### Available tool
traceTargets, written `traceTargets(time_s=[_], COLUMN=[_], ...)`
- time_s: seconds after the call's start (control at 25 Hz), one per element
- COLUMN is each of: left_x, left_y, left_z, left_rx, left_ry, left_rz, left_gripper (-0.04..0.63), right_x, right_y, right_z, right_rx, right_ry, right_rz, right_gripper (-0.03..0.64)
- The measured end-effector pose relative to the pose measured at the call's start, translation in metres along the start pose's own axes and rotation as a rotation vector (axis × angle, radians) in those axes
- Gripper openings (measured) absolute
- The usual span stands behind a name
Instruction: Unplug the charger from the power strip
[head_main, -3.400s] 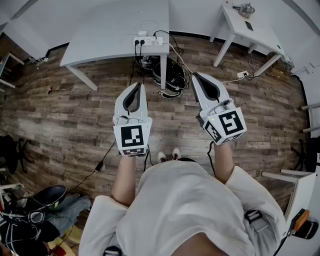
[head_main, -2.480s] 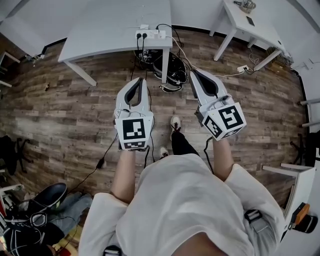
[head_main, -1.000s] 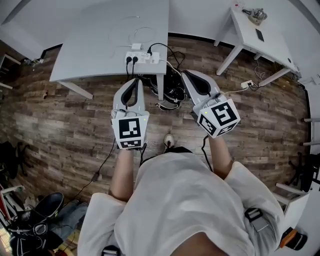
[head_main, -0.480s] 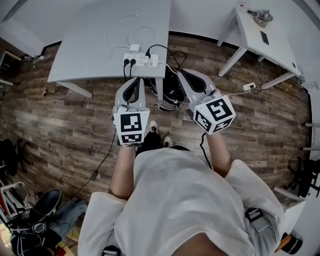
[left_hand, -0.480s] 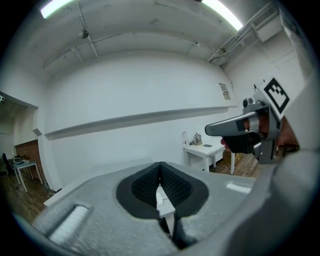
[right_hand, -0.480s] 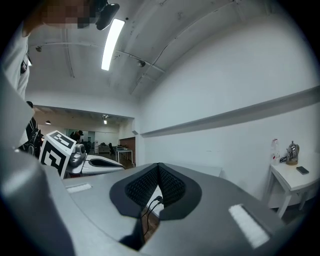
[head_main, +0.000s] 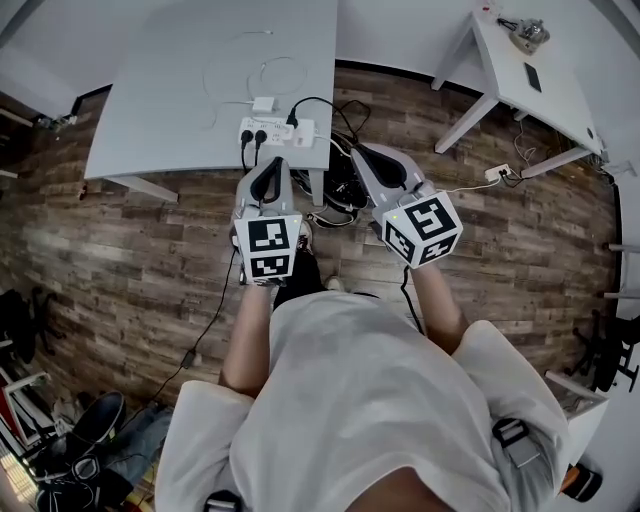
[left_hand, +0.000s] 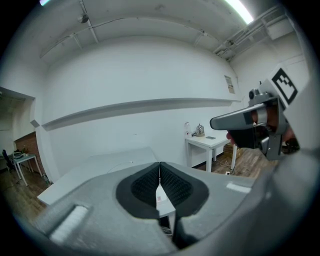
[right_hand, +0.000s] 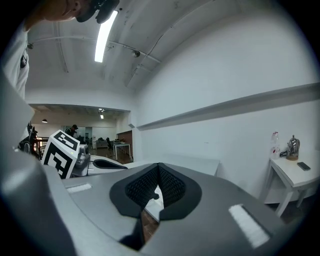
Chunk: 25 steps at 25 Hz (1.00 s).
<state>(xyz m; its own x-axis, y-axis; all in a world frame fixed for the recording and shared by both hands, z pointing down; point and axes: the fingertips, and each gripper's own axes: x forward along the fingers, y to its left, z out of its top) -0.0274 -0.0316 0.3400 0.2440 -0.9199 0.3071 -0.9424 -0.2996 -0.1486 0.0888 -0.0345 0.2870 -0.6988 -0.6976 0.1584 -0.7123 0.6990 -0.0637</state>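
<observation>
A white power strip (head_main: 280, 132) lies near the front edge of the pale grey table (head_main: 170, 110), with two black plugs (head_main: 253, 134) at its left end. A small white charger block (head_main: 264, 104) sits just behind the strip, and its thin white cable (head_main: 282, 74) is coiled further back. My left gripper (head_main: 271, 160) is shut and empty, and its tips hover just short of the strip's front. My right gripper (head_main: 358, 151), also shut and empty, hangs beside the table's right corner. In the gripper views the left gripper's (left_hand: 160, 165) and the right gripper's (right_hand: 159, 166) pads meet.
Black cables and dark gear (head_main: 340, 185) are piled on the wooden floor under the table's right corner. A second white table (head_main: 530, 70) with small items stands at the right, with a white plug adapter (head_main: 492, 173) on the floor by it. Bags and shoes (head_main: 70, 450) lie at lower left.
The person has walked up to the table, so the strip now lies right in front of both grippers. Both grippers moved forward and down together and stayed shut.
</observation>
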Motion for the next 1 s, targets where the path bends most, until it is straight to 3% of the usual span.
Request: traceTargets(time_s=[0.52, 1.0], left_x=[0.103, 0.164], left_y=[0.042, 0.053], left_z=[-0.063, -0.111], left_rx=[-0.054, -0.106], left_ry=[0.167, 0.287], left_rz=[-0.038, -0.102], left_gripper=[0.075, 0.138], right_x=[0.109, 0.176], right_y=[-0.047, -0.08], right_z=[-0.052, -0.133], right_rx=[0.012, 0.031], right_ry=[0.084, 0.273], right_rz=[0.026, 0.018], right_gripper=[0.002, 0.002])
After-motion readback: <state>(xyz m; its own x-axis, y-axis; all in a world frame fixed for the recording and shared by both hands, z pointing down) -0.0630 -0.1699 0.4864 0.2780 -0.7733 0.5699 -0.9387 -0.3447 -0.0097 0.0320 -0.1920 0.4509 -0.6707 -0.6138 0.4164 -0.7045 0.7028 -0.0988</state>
